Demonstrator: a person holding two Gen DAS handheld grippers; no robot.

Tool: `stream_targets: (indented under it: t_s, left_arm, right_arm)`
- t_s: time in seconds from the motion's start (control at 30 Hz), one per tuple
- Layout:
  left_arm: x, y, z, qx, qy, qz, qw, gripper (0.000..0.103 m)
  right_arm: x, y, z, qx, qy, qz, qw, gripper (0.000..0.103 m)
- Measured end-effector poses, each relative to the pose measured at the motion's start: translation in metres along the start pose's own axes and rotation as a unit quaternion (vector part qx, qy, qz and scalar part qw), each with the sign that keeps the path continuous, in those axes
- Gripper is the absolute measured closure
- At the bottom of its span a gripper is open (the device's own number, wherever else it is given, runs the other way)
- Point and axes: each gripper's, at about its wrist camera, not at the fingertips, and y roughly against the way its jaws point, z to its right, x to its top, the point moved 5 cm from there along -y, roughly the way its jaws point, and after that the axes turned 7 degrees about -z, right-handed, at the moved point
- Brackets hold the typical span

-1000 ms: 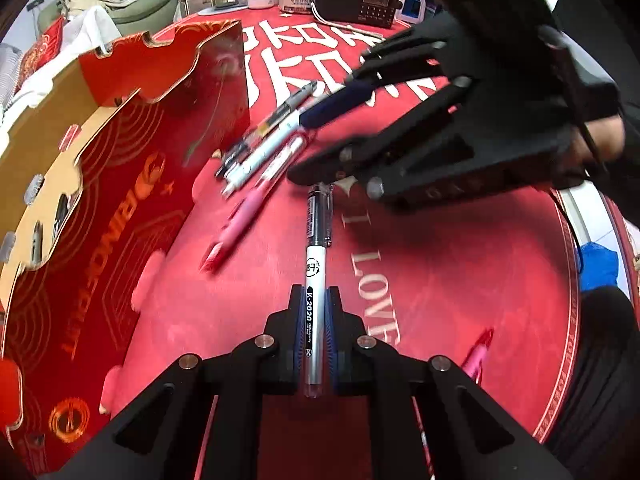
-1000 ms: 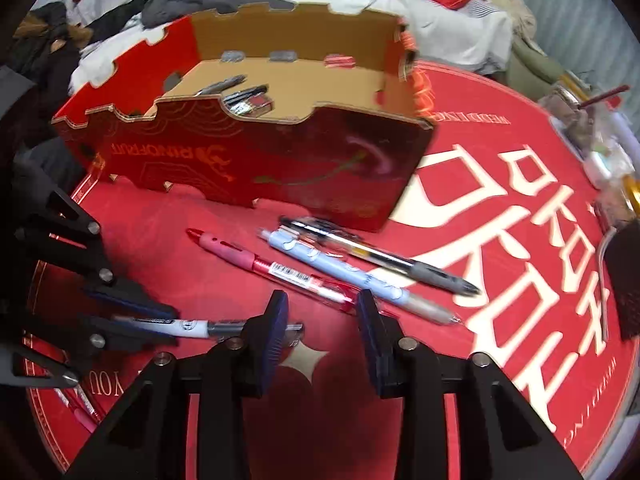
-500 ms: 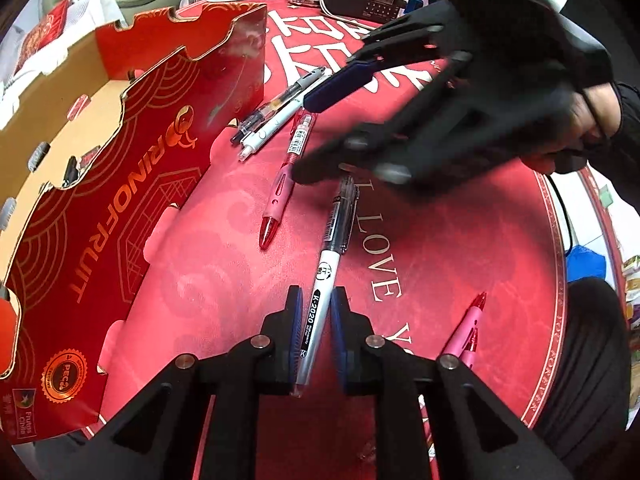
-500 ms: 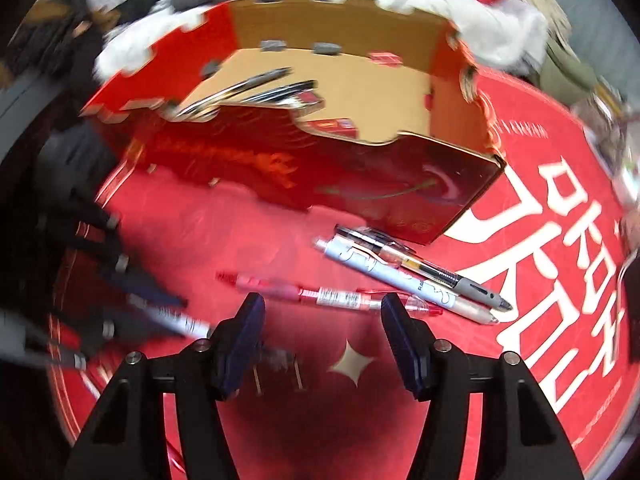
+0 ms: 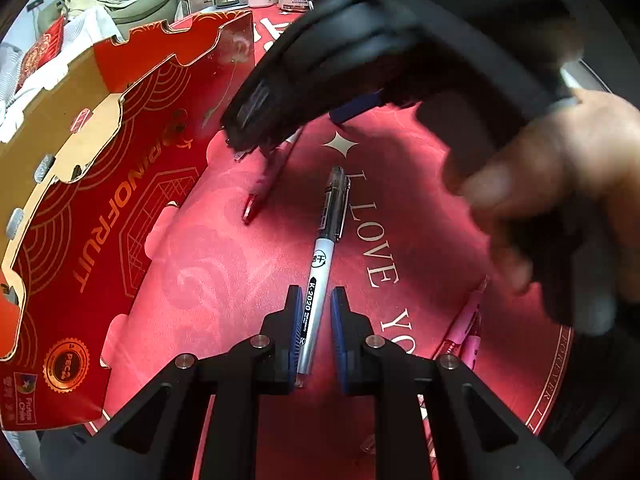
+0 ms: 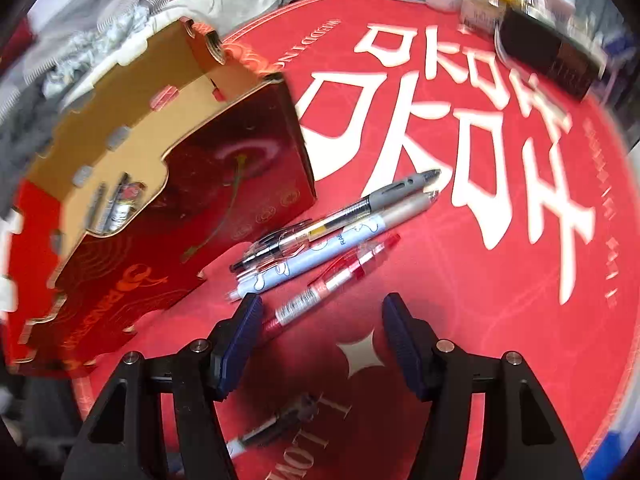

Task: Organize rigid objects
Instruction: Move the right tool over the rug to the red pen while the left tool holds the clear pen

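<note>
- Presently, the left gripper [image 5: 314,320] points steeply down at the red mat [image 5: 224,264]. Its jaws stand narrowly apart around the barrel of the white marker [image 5: 320,264]; the left pad touches the barrel, a thin gap shows on the right, so no clamp.
- The marker lies on the mat, cap end away from the gripper, just beside the "I LOVE YOU" lettering.
- Against the earliest frame, the left jaws have parted slightly; the marker was clamped then and is now loose between them.
- The red cardboard box [image 6: 132,248] stands at left, with pens inside.
- The right gripper [image 6: 320,336] hangs nose-down over the mat, jaws wide apart and empty, having just been opening. It has rolled since the earlier frame.
- The red pen [image 6: 336,276] lies just ahead of its left pad, beside the light blue pen [image 6: 320,254] and the clear black pen [image 6: 344,212], all near the box wall.
- A hand [image 5: 560,184] grips the right gripper's body.
</note>
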Motion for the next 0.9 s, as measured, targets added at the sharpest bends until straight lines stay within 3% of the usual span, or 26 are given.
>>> stream_targets:
  t_s: [0.1,0.27,0.33,0.47,0.5,0.6,0.67,0.73,0.83,0.9]
  left_arm:
    - [-0.001,0.001,-0.001,-0.009,0.006,0.002,0.9999,0.086]
    - [0.005,0.004,0.006,-0.045,-0.003,0.013,0.9989,0.086]
    - [0.010,-0.004,0.011,-0.048,-0.006,0.004,0.9988,0.086]
    - [0.026,-0.010,0.017,-0.043,-0.011,0.005,0.9990,0.086]
    - [0.028,-0.011,0.018,-0.041,-0.013,0.005,0.9991,0.089]
    - [0.027,-0.011,0.016,-0.046,-0.004,0.004,0.9989,0.090]
    - [0.026,-0.011,0.012,-0.055,0.004,0.004,0.9985,0.091]
    - [0.023,-0.011,0.007,-0.067,0.017,0.004,0.9976,0.093]
    - [0.023,-0.011,0.005,-0.070,0.027,0.006,0.9971,0.093]
    - [0.022,-0.011,0.006,-0.064,0.030,0.007,0.9975,0.093]
  right_arm:
    - [-0.003,0.000,0.000,-0.009,0.007,0.004,1.000,0.039]
    - [-0.008,0.008,0.051,-0.006,-0.033,-0.005,0.999,0.039]
    - [-0.007,0.010,0.065,-0.007,-0.045,-0.002,0.999,0.051]
    - [-0.005,0.014,0.058,-0.008,-0.031,0.005,0.999,0.059]
    - [-0.006,0.015,0.054,-0.007,-0.025,0.005,1.000,0.067]
    - [-0.008,0.017,0.044,0.010,-0.018,-0.002,1.000,0.069]
    - [-0.006,0.018,0.047,0.047,-0.016,0.003,0.999,0.069]
    - [-0.007,0.026,0.045,0.061,0.021,0.012,0.998,0.068]
    - [-0.005,0.037,0.042,0.030,0.115,0.028,0.993,0.068]
    - [-0.004,0.039,0.040,0.040,0.127,0.015,0.991,0.068]
